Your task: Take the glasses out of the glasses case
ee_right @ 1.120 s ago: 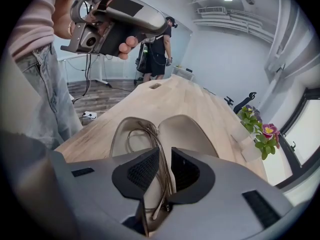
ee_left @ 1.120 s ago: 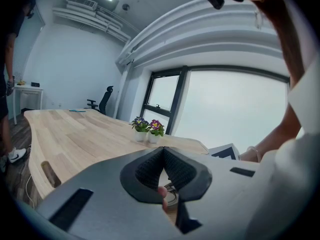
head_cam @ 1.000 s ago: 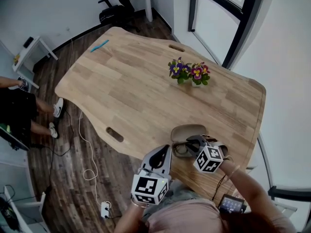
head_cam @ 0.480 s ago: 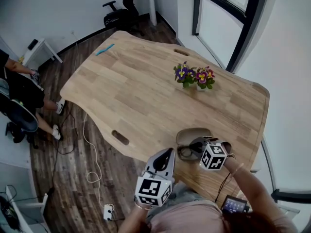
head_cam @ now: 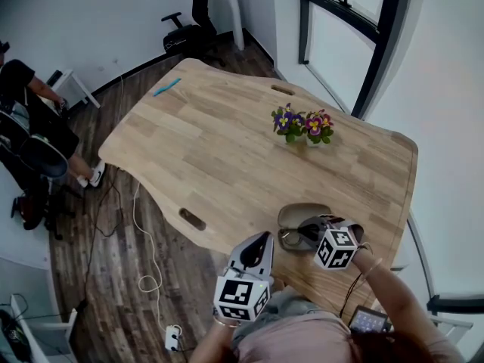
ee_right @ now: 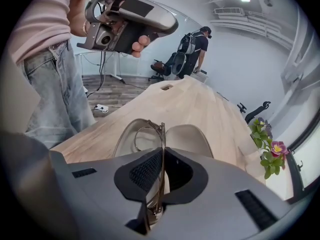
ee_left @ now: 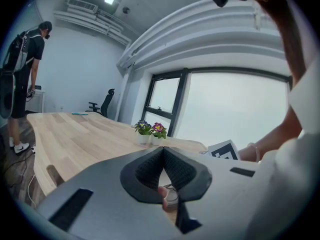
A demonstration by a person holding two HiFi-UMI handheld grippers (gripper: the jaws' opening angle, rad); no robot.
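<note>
The open beige glasses case (head_cam: 300, 212) lies near the table's front edge, just ahead of my right gripper (head_cam: 307, 230). In the right gripper view, the thin metal-framed glasses (ee_right: 161, 131) stand on edge between the pads, and my right gripper (ee_right: 162, 154) is shut on them right over the case (ee_right: 188, 134). My left gripper (head_cam: 262, 238) hangs off the table's front edge, left of the case. Its pads (ee_left: 175, 169) are pressed together with nothing between them, so my left gripper (ee_left: 163, 153) is shut.
Small pots of purple and pink flowers (head_cam: 302, 123) stand mid-table on the wooden table (head_cam: 212, 150). A blue item (head_cam: 167, 87) lies at the far corner. A person (head_cam: 30, 119) is at the left by a small white table; cables and a power strip (head_cam: 172, 337) lie on the floor.
The head view has drifted, so the table sits a little further right. The person at the left has moved. My right gripper stays shut on the glasses at the case.
</note>
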